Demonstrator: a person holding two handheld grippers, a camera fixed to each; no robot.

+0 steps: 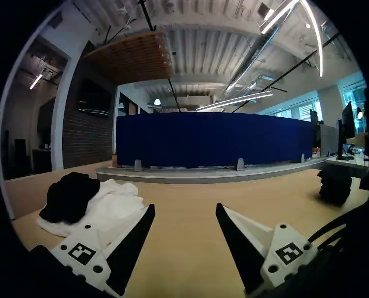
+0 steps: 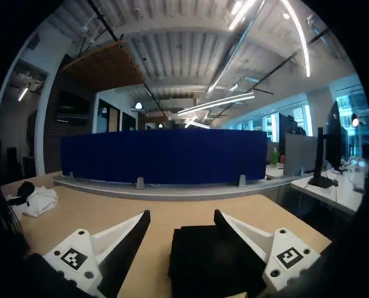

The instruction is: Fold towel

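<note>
2 claws hang low over a pale wooden surface (image 1: 184,253), both with fingers spread wide and nothing between them.

In the left gripper view the left claw (image 1: 184,207) points along the surface toward the blue divider (image 1: 209,139) that runs along its far edge. A loose heap lies toward the left edge, just beyond the claw's left finger: a crumpled white towel (image 1: 115,204) with a black cloth (image 1: 70,196) bunched on top of it. Neither finger touches the heap. A dark lump (image 1: 335,186) sits near the right edge, too dim to name.

In the right gripper view the right claw (image 2: 182,213) hovers with its fingers apart over a flat black stack (image 2: 199,256), squared off and lying near the right edge of the surface. The right finger crosses the stack in the picture; whether it rests on the cloth I cannot tell, but the fingers do not pinch it. The heap shows far off by the left edge.

My reading is that the split is deliberate, with unfolded pieces left in a pile on 1 side and finished work stacked neatly on the other. The wide-open fingers suit a pause between pieces, and the left claw is the better placed to draw the next towel from the heap.
</note>
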